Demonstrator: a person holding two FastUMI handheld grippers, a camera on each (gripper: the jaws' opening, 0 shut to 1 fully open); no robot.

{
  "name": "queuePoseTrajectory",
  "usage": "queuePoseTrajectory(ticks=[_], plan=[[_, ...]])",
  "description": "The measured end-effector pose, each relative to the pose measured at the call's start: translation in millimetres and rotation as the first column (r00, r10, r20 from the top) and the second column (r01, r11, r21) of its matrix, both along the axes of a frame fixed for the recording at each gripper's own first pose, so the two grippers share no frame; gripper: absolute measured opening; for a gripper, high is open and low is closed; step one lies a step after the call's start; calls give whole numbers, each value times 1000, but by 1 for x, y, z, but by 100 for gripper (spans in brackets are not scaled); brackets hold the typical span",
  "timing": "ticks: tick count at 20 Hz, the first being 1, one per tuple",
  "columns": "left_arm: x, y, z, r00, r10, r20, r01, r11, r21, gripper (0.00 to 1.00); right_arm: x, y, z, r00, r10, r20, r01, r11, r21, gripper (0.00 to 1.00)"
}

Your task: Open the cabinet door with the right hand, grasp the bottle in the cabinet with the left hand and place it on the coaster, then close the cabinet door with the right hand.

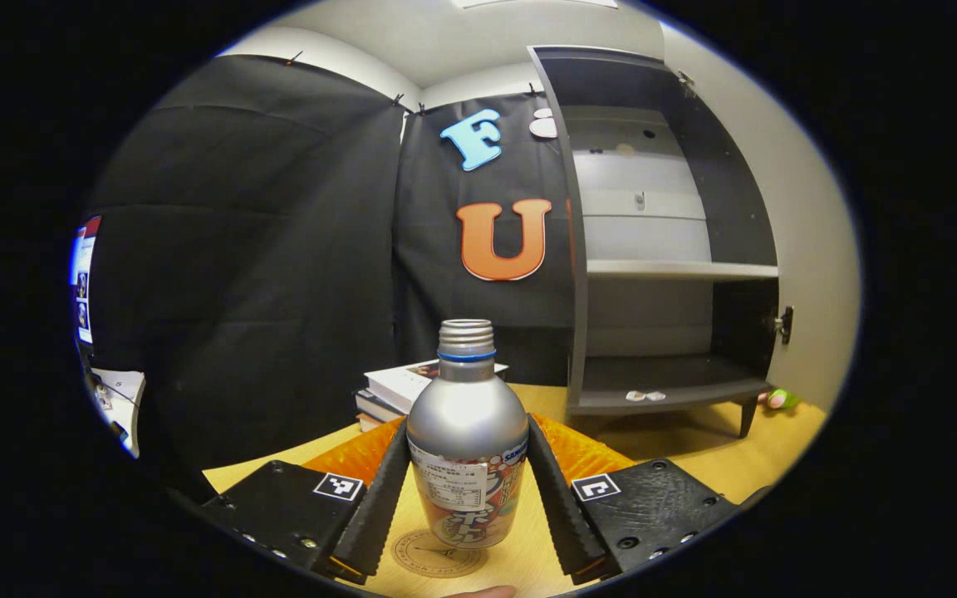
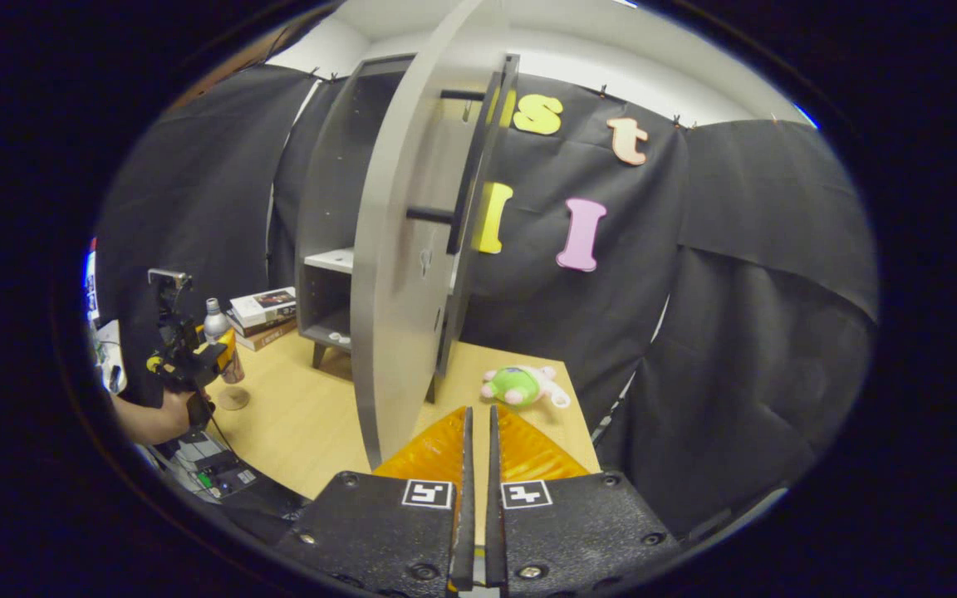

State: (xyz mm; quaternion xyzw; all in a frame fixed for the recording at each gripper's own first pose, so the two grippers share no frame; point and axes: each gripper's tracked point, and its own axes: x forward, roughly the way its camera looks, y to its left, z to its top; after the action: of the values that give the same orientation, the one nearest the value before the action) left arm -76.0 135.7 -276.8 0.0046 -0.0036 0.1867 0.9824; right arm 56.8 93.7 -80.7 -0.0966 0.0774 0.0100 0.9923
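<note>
Wooden tabletop [image 1: 777, 440] has a stack of books [image 1: 391, 390] on the left, then the left gripper [image 1: 468, 498] pinching a silver bottle [image 1: 468, 440] over the round coaster [image 1: 433, 555]. Further right, the grey cabinet [image 1: 661, 249] stands with its door [image 2: 399, 274] open. Green plush toy [image 2: 520, 386] lies beside it. Right gripper [image 2: 478, 465] is pressed together, holding nothing.

we see our left gripper [image 1: 468, 490] with both fingers [image 1: 379, 498] pressed against something held upright between them; a hand [image 2: 164, 415] grips its handle. our right gripper [image 2: 478, 465] has its fingers nearly together, holding nothing.
</note>
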Motion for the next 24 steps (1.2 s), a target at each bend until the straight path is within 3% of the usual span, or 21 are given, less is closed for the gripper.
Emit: queuePoseTrajectory(ticks=[4, 7, 9, 12, 16, 19, 20, 24], plan=[[-7, 11, -31, 1000, 29, -6, -29, 999, -28, 77, 3, 16, -6, 999, 27, -18, -27, 999, -47, 8], [-6, 18, -41, 999, 40, -2, -40, 999, 22, 77, 8, 25, -4, 999, 47, -2, -47, 994, -94, 8], [-3, 13, -54, 999, 30, -23, -30, 1000, 2, 77, 13, 27, -1, 998, 57, -2, -57, 991, -121, 8], [-4, 19, -50, 999, 49, -2, -49, 998, 47, 77, 18, 35, -1, 998, 70, 3, -69, 987, -142, 8], [-4, 21, -52, 999, 54, 2, -54, 998, 29, 77, 25, 43, 5, 996, 85, 5, -82, 979, -186, 5], [-12, 33, -67, 992, 117, -47, -116, 993, 20, 88, 27, 40, 3, 997, 71, -14, -72, 984, -164, 4], [-17, 37, -63, 991, 129, -34, -128, 992, 22, 98, 28, 41, 3, 997, 72, -15, -74, 984, -160, 2], [-15, 22, -40, 997, 78, 8, -79, 995, 68, 98, 30, 39, -3, 997, 75, -31, -79, 985, -153, 4]])
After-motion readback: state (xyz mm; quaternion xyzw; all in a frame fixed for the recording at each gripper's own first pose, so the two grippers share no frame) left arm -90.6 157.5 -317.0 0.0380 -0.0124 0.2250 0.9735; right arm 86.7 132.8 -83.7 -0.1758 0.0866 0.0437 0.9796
